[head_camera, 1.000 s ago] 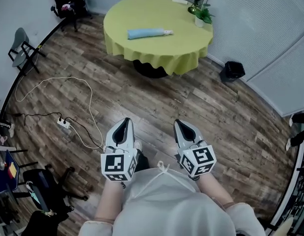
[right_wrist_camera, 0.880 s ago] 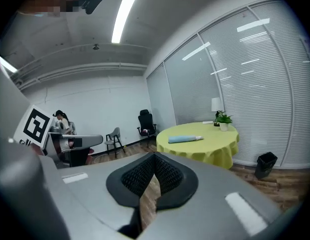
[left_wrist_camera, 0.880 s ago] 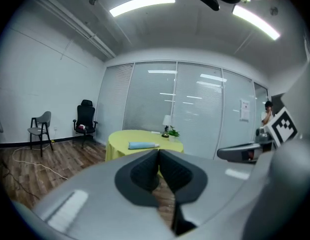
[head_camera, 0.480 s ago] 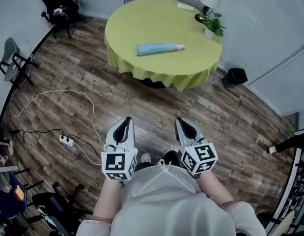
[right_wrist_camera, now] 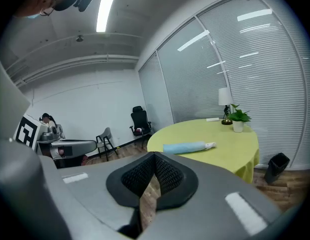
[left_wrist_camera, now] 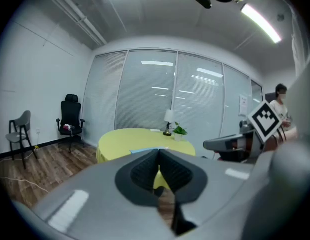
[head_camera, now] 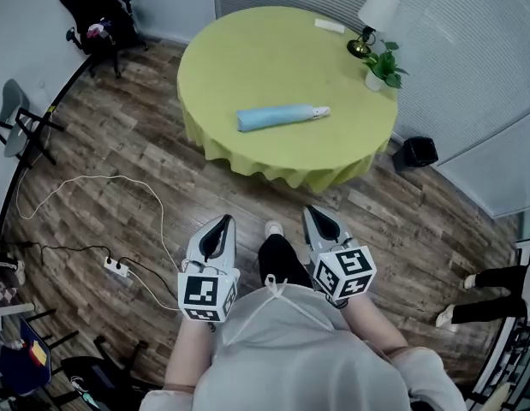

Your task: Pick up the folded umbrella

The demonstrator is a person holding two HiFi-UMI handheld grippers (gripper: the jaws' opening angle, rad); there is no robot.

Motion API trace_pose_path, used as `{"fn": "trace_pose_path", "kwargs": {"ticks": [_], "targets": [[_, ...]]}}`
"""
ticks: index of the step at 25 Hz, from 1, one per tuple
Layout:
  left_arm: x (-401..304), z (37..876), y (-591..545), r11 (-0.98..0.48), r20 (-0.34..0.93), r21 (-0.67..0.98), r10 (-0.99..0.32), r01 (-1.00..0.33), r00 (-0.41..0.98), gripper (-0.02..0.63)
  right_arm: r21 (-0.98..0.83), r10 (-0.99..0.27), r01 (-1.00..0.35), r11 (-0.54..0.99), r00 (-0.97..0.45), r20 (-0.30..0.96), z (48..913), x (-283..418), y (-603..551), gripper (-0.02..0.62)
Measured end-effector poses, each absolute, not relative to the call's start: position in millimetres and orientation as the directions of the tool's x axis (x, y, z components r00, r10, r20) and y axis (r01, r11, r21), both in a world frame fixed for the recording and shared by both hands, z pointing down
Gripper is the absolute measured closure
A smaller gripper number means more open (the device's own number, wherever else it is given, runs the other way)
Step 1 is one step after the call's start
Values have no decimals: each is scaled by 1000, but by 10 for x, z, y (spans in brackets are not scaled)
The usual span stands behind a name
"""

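A folded light-blue umbrella [head_camera: 278,117] with a white handle lies on the round table [head_camera: 247,50] under its yellow-green cloth; it also shows in the right gripper view [right_wrist_camera: 185,147]. My left gripper [head_camera: 217,231] and right gripper [head_camera: 321,223] hang side by side over the wood floor, short of the table's near edge and well away from the umbrella. Both have their jaws shut with nothing between them, as the left gripper view [left_wrist_camera: 158,168] and the right gripper view [right_wrist_camera: 153,170] show.
A white lamp [head_camera: 376,15], a potted plant [head_camera: 383,68] and a small white object [head_camera: 330,26] stand at the table's far side. A black bin [head_camera: 417,152] sits right of the table. Chairs [head_camera: 25,127] and a power strip [head_camera: 116,267] with cables lie left.
The table and umbrella have come closer and lower in the head view as I walk toward them. Both grippers keep the same shut pose ahead of me.
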State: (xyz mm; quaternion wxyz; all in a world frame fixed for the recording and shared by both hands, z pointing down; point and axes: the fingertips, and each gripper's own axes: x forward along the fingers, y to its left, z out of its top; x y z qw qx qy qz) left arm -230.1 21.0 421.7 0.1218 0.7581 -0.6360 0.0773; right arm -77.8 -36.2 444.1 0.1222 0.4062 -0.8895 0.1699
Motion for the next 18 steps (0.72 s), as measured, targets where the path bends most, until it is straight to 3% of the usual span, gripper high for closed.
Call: {"fn": "trace_pose_path", "kwargs": {"ticks": [3,9,18], "targets": [[-2301,4176,-386,-162,267,44,-949,-986,168,600,-208,-668,-749,629,-657,349,4435,-842,-1006,595],[-2302,4139,-1621,-170,249,110,-949,-979,193,600,-209,-650,-730,651,-678,344,4409,-888,-2290,595],[-2238,4496,-3047,-178,334,49,-924,-983,184,600,-228,-630,-726,649,-681,374,4608,-807,-3563,595]]}}
